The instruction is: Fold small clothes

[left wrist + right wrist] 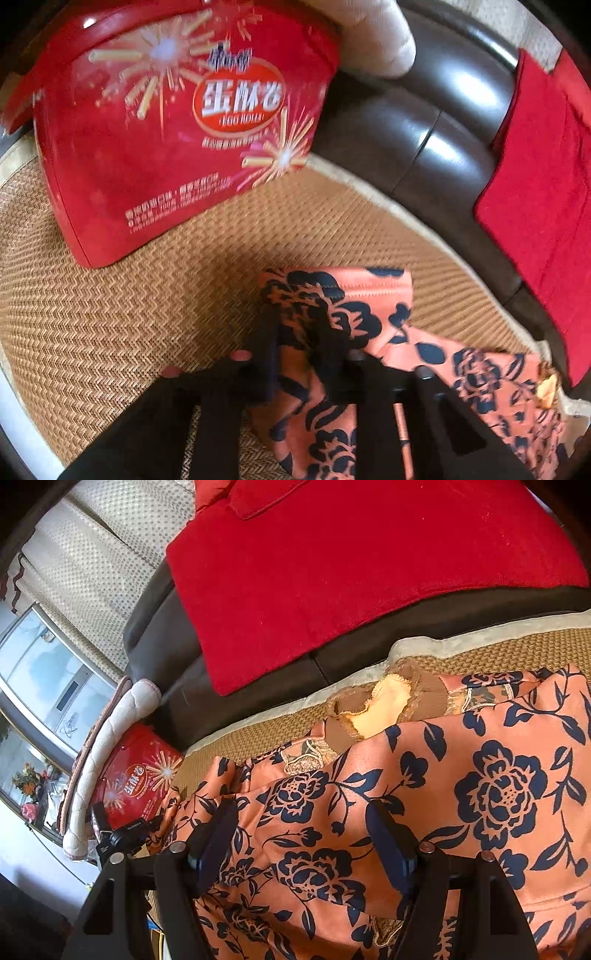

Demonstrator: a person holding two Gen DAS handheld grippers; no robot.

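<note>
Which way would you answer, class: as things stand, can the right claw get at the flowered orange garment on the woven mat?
Probably yes: the right claw is open, directly over the flowered orange garment, and nothing lies between them.

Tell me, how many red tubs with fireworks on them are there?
1. The red tub stands on the woven mat, beyond the floral garment, near the dark sofa back; the right wrist view shows the same tub at far left. Others could be hidden.

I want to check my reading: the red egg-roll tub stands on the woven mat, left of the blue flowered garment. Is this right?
Not quite. The garment is orange with dark navy flowers, not blue, as both wrist views show. The red tub does stand on the woven mat, left of it.
</note>
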